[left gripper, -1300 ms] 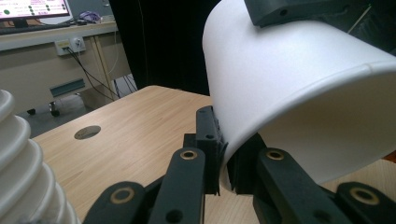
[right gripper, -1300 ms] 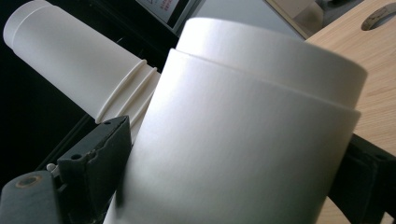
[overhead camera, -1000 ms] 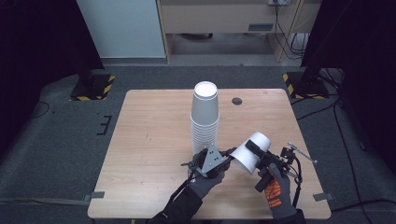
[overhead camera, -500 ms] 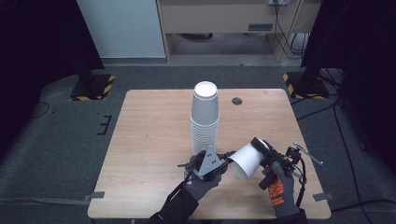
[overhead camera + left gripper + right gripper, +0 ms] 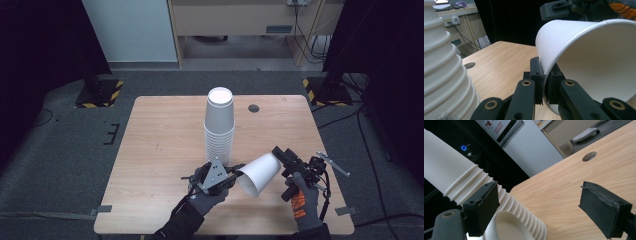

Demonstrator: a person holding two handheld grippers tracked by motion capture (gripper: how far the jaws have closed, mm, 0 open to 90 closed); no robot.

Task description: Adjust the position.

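One paper cup (image 5: pixel 259 174) is off the stack (image 5: pixel 219 127) – tilted at lower centre, its rim clenched in the left gripper (image 5: pixel 234 173) jaws; the right gripper (image 5: pixel 280 156) is released – setting it on the bench (image 5: pixel 155 145) remains

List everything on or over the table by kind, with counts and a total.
Stack of white paper cups: 1
Loose white paper cup, pinched at its rim by the left gripper: 1
Grippers, counting the right gripper: 2
Total: 4

Grey gloves (image 5: pixel 209 200), black grippers
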